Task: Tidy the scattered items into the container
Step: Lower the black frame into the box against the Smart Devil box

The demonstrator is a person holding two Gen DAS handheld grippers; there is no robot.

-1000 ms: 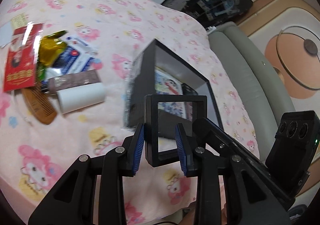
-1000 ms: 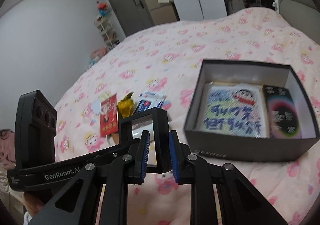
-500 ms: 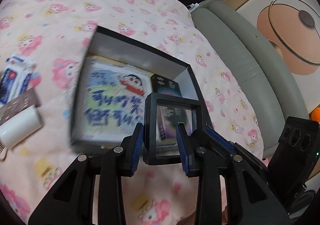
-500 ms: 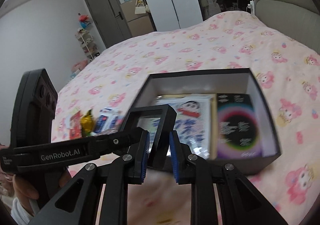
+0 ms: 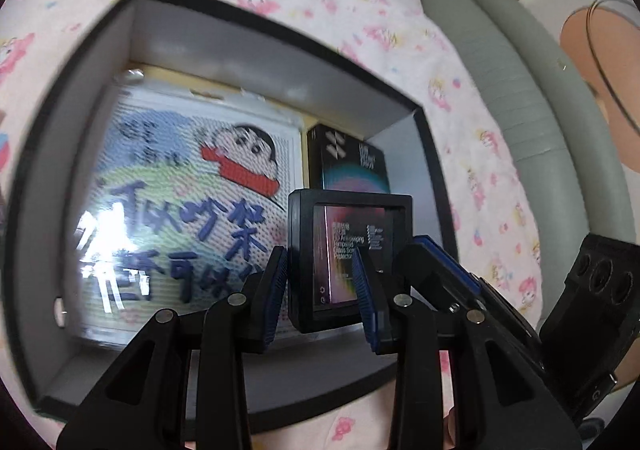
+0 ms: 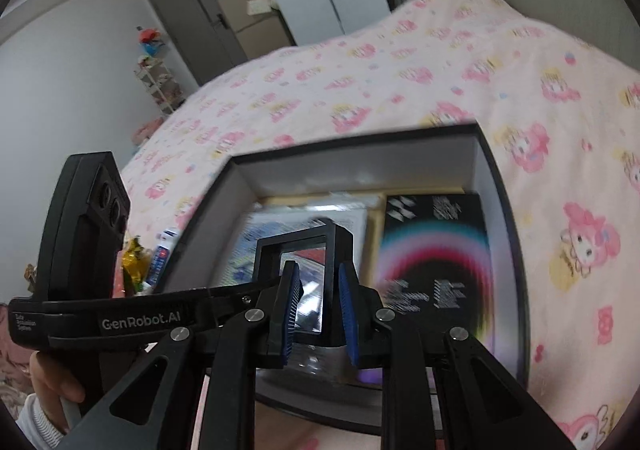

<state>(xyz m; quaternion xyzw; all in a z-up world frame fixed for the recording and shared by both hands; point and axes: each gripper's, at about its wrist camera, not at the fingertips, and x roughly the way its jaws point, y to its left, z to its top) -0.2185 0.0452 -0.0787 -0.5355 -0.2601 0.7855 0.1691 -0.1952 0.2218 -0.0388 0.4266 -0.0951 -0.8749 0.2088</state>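
Note:
A small black square frame box with a clear window [image 5: 349, 258] is held by both grippers inside the open black container [image 5: 280, 34]. My left gripper [image 5: 322, 286] is shut on it across its width. My right gripper [image 6: 319, 300] is shut on its edge; the frame shows in the right wrist view [image 6: 306, 270]. The container [image 6: 360, 162] holds a cartoon picture pack [image 5: 180, 202] and a dark rainbow-print box [image 5: 352, 166], also in the right wrist view [image 6: 436, 250].
The container sits on a pink cartoon-print bedspread [image 6: 400, 70]. Loose items, a gold wrapper [image 6: 134, 258] and a blue-white packet [image 6: 162, 254], lie left of the container. A grey padded bed edge [image 5: 520, 110] runs along the right.
Both grippers have carried the frame box from beside the scattered items over the container and lowered it inside. The container now fills both views.

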